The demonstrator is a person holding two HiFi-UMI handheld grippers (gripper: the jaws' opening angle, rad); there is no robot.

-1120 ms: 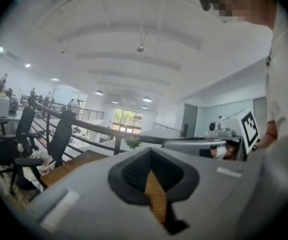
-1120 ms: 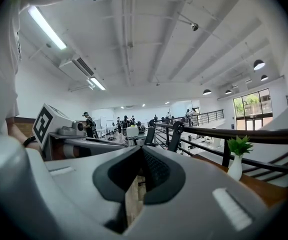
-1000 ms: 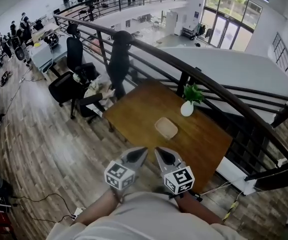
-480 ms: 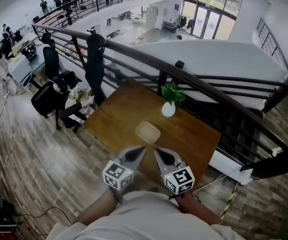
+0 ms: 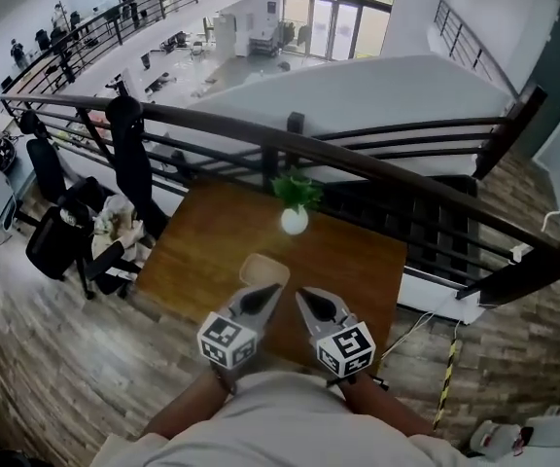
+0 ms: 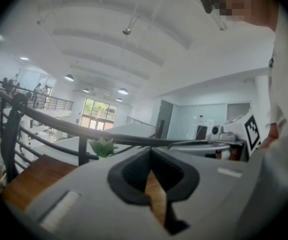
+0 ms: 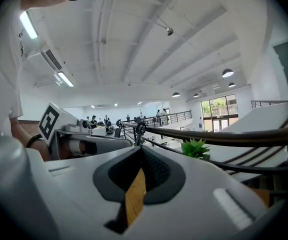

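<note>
In the head view my left gripper (image 5: 259,302) and right gripper (image 5: 315,305) are held side by side close to my body, above the near edge of a wooden table (image 5: 358,270). Both are shut with nothing in them. A shallow beige tray (image 5: 263,268) lies on the table just beyond the left gripper's tip. Behind it stands a small green plant in a white vase (image 5: 295,218). In the left gripper view my left gripper (image 6: 151,152) points at the plant (image 6: 102,146). My right gripper (image 7: 141,152) has the plant (image 7: 196,148) to its right.
A black railing (image 5: 377,163) runs behind the table, with a lower floor beyond it. Black office chairs (image 5: 56,241) stand left of the table. Wooden flooring (image 5: 513,358) surrounds it, and a cable (image 5: 445,382) lies to the right. People stand far off at the upper left.
The table, tray and plant have come closer and shifted under the grippers as I moved toward them and turned right. Both grippers keep the same pose and stay shut.
</note>
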